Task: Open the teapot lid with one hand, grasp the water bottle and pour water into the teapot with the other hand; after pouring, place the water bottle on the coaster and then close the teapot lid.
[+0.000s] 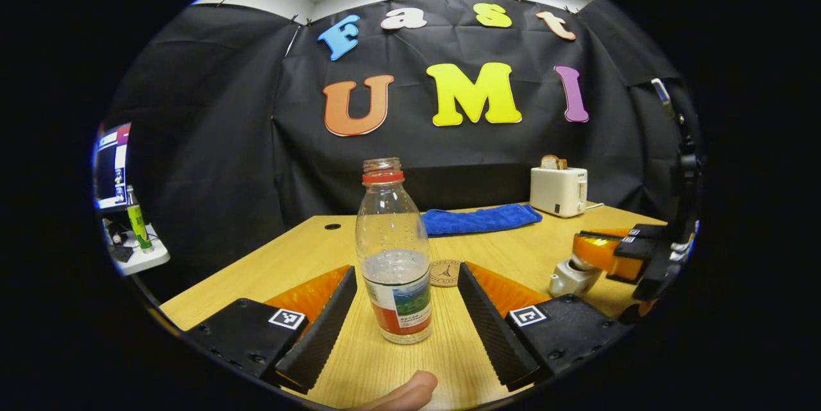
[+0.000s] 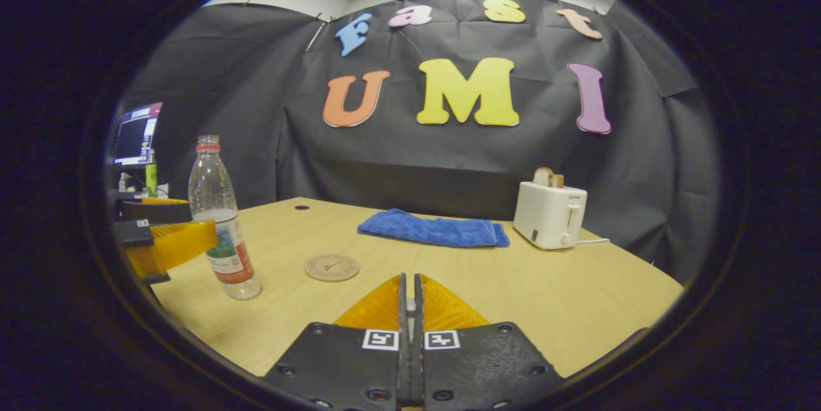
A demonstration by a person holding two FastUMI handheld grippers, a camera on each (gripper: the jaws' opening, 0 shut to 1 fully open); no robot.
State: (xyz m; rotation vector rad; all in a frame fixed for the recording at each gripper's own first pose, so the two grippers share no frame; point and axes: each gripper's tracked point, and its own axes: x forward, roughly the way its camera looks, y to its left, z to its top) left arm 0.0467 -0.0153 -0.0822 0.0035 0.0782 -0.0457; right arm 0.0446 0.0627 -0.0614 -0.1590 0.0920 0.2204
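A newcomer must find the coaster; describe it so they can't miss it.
Start at the wooden table. In front of the blue towel and right of the water bottle lies the coaster: a flat, round, tan disc with a printed design, the lowest thing there.

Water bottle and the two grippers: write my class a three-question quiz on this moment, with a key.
1. True or false: the water bottle stands upright between the open fingers of the left gripper, untouched.
2. In the left gripper view, what lies just behind the bottle? A. coaster B. toaster C. towel
3. Fill in: in the right gripper view, the fingers of the right gripper are ___ (open or shut).
Key: 1 true; 2 A; 3 shut.
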